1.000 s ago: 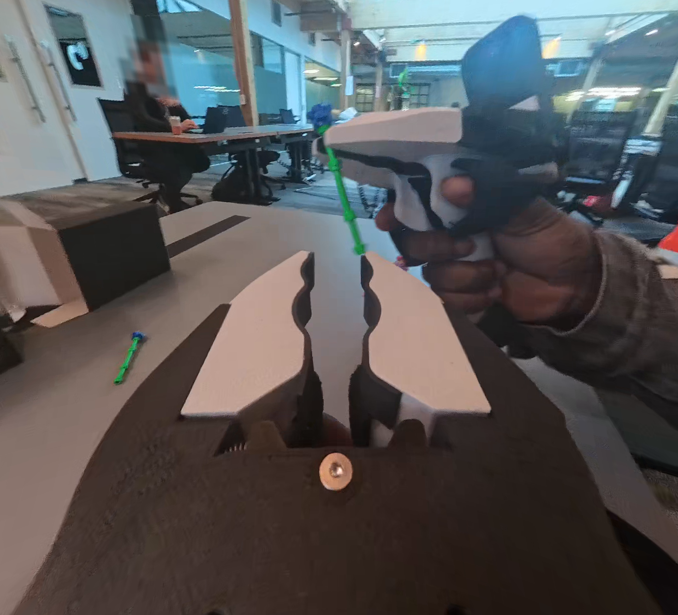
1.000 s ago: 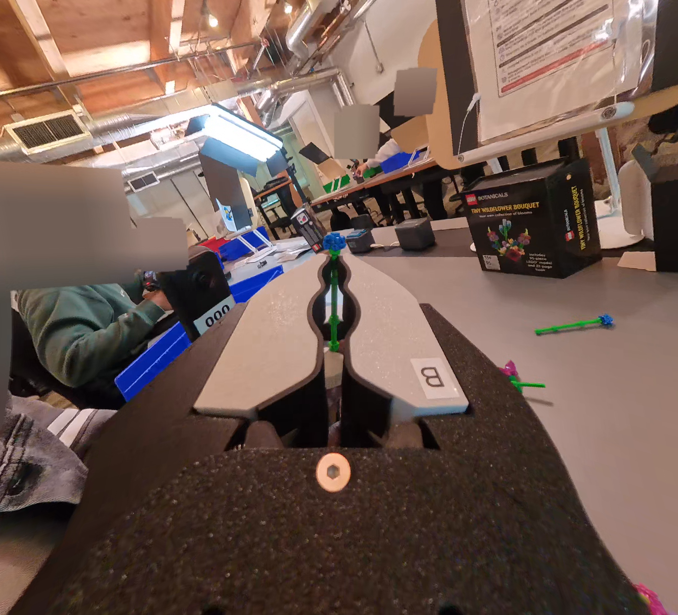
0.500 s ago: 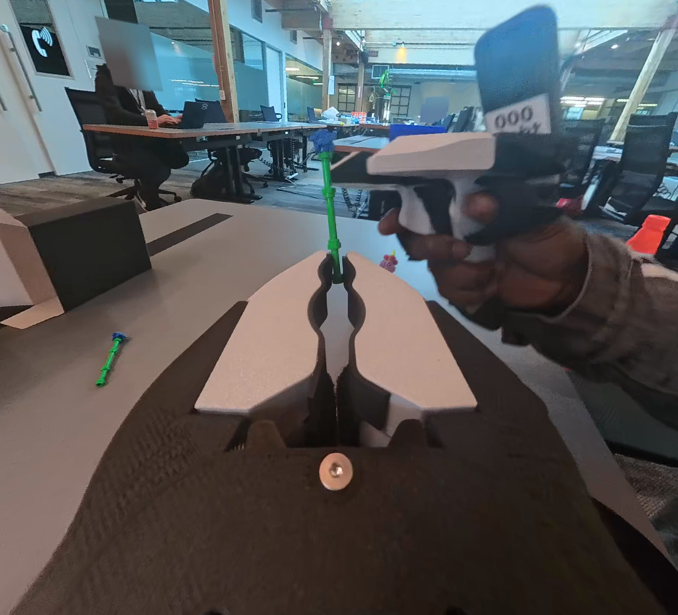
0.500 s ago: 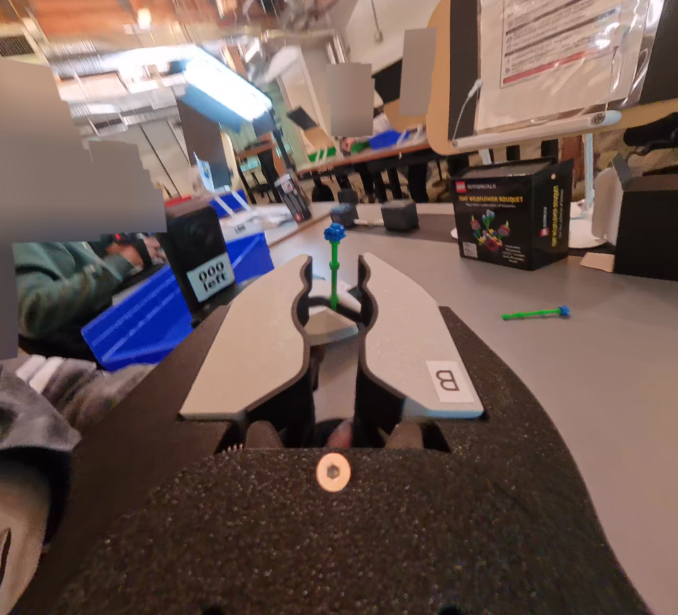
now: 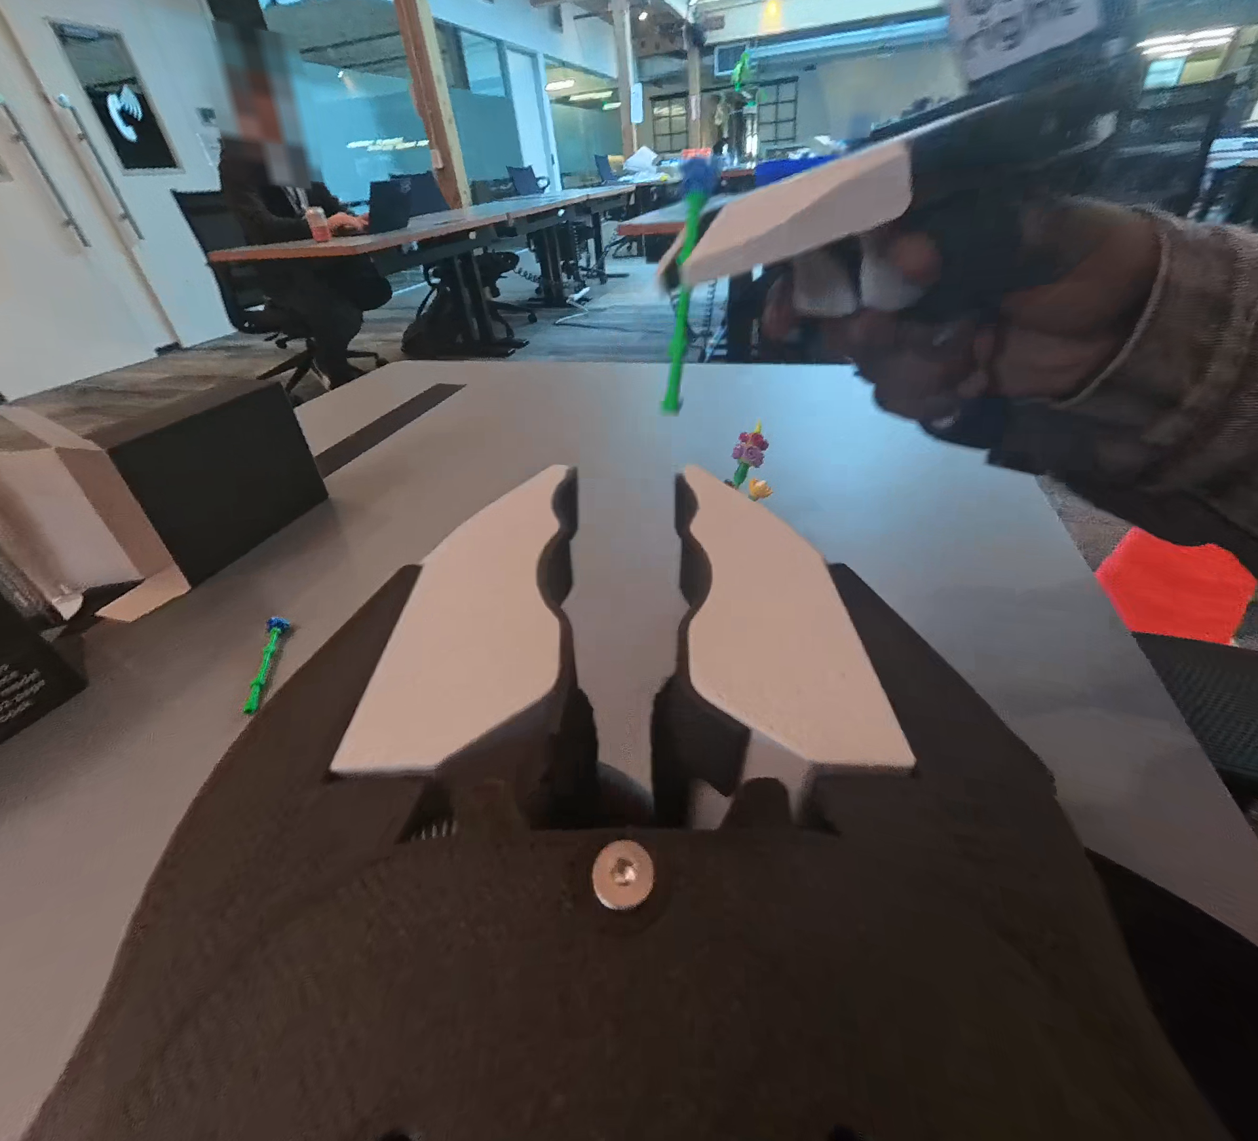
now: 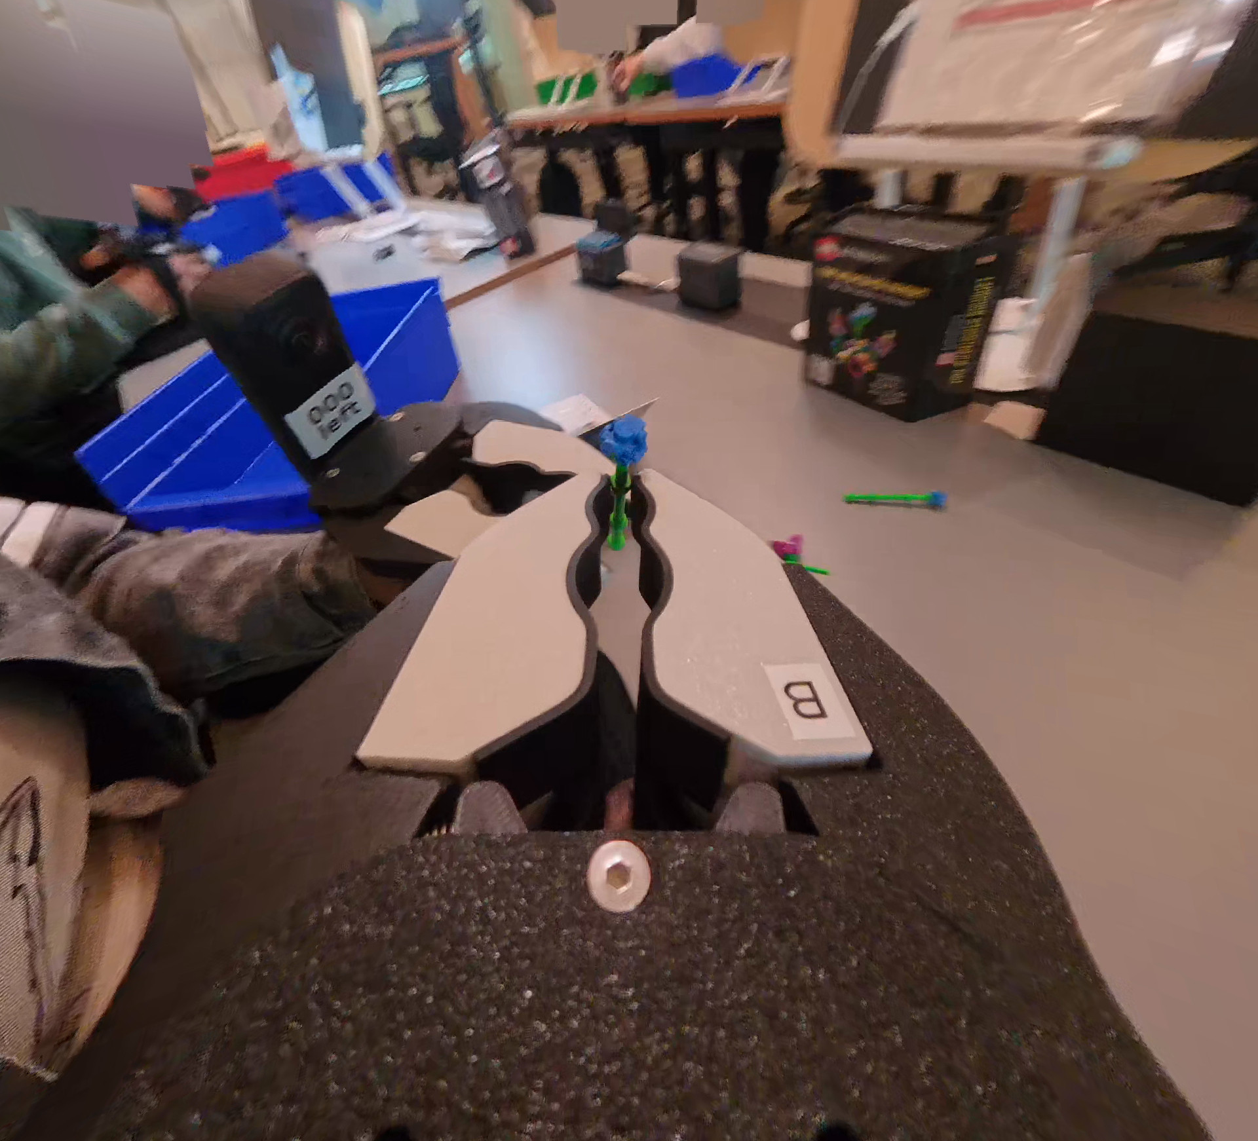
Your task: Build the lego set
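Note:
A green lego stem with a blue flower head (image 6: pixel 621 496) is pinched upright between my right gripper's (image 6: pixel 619 486) tips, the flower just above them. In the left wrist view this stem (image 5: pixel 683 319) hangs from the right gripper (image 5: pixel 674 275), in the air above the grey table (image 5: pixel 885 530) and beyond my left gripper (image 5: pixel 623 482). My left gripper is open and empty, below the stem's lower end and apart from it. It also shows in the right wrist view (image 6: pixel 490 482), just left of my right fingers.
A second green stem with a blue head (image 5: pixel 267 666) lies on the table at the left, also in the right wrist view (image 6: pixel 892 498). Small pink and yellow flower pieces (image 5: pixel 749 462) lie ahead. A black lego box (image 6: pixel 892 319), another black box (image 5: pixel 204 475) and a blue bin (image 6: pixel 272 428) stand around. Some 5 cm of space lies between my two pairs of fingers.
Half a second ago my left gripper was shut on the stem's lower end and my right was open. Now my right is shut on the stem and my left has opened and drawn back.

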